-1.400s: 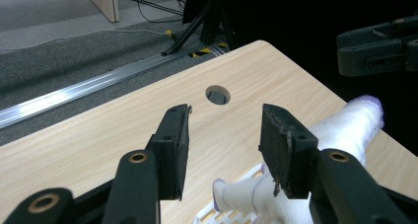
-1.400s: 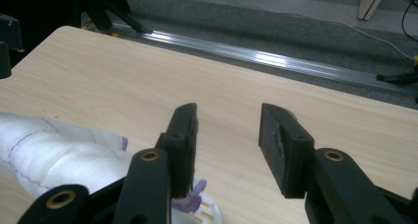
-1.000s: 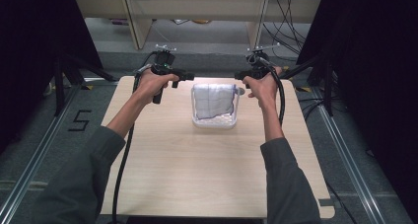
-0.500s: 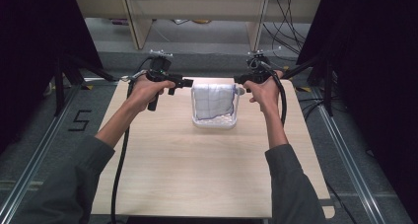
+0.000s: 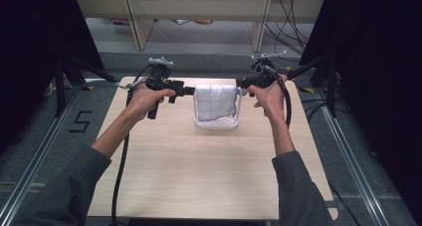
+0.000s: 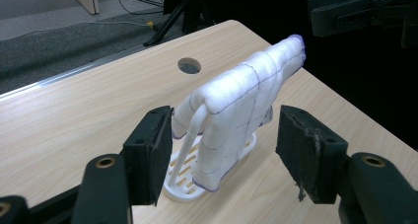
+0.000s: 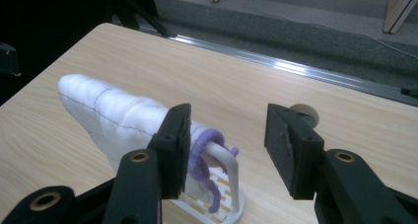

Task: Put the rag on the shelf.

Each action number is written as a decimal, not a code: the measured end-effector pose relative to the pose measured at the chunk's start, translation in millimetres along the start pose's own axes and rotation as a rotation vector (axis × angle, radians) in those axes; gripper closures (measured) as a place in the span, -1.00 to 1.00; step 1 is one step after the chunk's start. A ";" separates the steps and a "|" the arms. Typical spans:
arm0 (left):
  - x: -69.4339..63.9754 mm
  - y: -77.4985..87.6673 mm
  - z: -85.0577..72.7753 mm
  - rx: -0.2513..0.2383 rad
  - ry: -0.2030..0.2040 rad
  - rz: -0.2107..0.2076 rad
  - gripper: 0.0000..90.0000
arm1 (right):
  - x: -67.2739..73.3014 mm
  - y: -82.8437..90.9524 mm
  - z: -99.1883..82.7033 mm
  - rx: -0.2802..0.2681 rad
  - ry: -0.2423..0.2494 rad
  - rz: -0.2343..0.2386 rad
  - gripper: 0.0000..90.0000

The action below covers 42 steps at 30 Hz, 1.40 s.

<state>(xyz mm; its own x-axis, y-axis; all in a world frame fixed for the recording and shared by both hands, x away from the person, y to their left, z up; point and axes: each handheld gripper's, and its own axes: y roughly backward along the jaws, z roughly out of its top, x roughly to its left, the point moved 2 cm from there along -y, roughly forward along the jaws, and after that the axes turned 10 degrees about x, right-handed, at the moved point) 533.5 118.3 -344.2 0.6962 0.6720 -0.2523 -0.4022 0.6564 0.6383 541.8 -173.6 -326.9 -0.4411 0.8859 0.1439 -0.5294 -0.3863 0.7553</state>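
While both hands are hovering at the far half of the wooden table (image 5: 199,176), the white quilted cloth (image 5: 214,101) is hanging over a white plastic rack (image 5: 215,123) between them. The left gripper (image 5: 188,90) is standing open at the cloth's left end, its jaws having just been widening and drawn slightly off it. The right gripper (image 5: 242,81) is sitting open at the rack's right post, its jaws having just been spreading too.

A pale wood desk (image 5: 199,176) stands on grey carpeted floor (image 5: 45,151) between metal rails (image 5: 348,156). Wooden shelving legs (image 5: 133,19) and loose cables (image 5: 293,12) sit behind, flanked by black curtains (image 5: 378,61).
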 end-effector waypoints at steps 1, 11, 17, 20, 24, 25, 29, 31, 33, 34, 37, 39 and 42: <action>-0.5 -0.1 -0.4 -0.002 0.000 0.000 -0.16 | 0.2 0.5 -0.1 -0.001 0.000 0.000 0.18; -4.7 1.1 -10.2 -0.008 -0.003 -0.008 -0.17 | 5.7 7.1 -9.1 -0.013 0.006 0.009 0.13; -13.6 4.3 -17.4 -0.016 -0.029 -0.034 -0.18 | 2.7 12.7 -16.2 -0.044 0.043 0.012 0.10; -16.1 4.1 -20.8 -0.008 -0.031 -0.041 -0.20 | 3.5 15.6 -20.8 -0.047 0.045 0.017 0.09; -18.0 4.0 -25.1 -0.014 -0.032 -0.039 -0.21 | 5.0 18.7 -26.6 -0.054 0.041 0.025 0.07; -18.4 4.4 -26.3 -0.016 -0.032 -0.042 -0.21 | 5.4 19.1 -28.0 -0.060 0.047 0.029 0.07; -20.0 5.4 -31.7 -0.020 -0.035 -0.064 -0.21 | 6.5 21.6 -32.2 -0.064 0.065 0.036 0.05; -20.7 6.1 -37.2 -0.029 -0.028 -0.068 -0.21 | 9.3 23.6 -37.1 -0.071 0.068 0.047 0.05; -21.5 7.1 -40.5 -0.032 -0.027 -0.075 -0.21 | 10.8 24.7 -39.8 -0.066 0.068 0.049 0.04; -22.0 7.6 -42.0 -0.036 -0.031 -0.073 -0.21 | 12.3 25.4 -41.2 -0.071 0.056 0.049 0.04; -24.2 10.3 -45.6 -0.050 -0.030 -0.081 -0.21 | 13.3 25.4 -44.3 -0.071 0.073 0.061 0.04; -26.1 11.7 -48.0 -0.053 -0.035 -0.084 -0.21 | 14.9 25.9 -46.2 -0.067 0.073 0.056 0.04; -27.8 13.1 -51.1 -0.051 -0.042 -0.092 -0.21 | 17.6 25.6 -48.6 -0.074 0.077 0.069 0.03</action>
<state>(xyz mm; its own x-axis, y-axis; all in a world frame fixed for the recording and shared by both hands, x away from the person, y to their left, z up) 478.5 125.7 -366.0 0.7556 0.5937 -0.2768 -0.3643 0.7321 0.5756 485.2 -180.4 -336.1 -0.5311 0.8354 0.1417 -0.5472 -0.4658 0.6954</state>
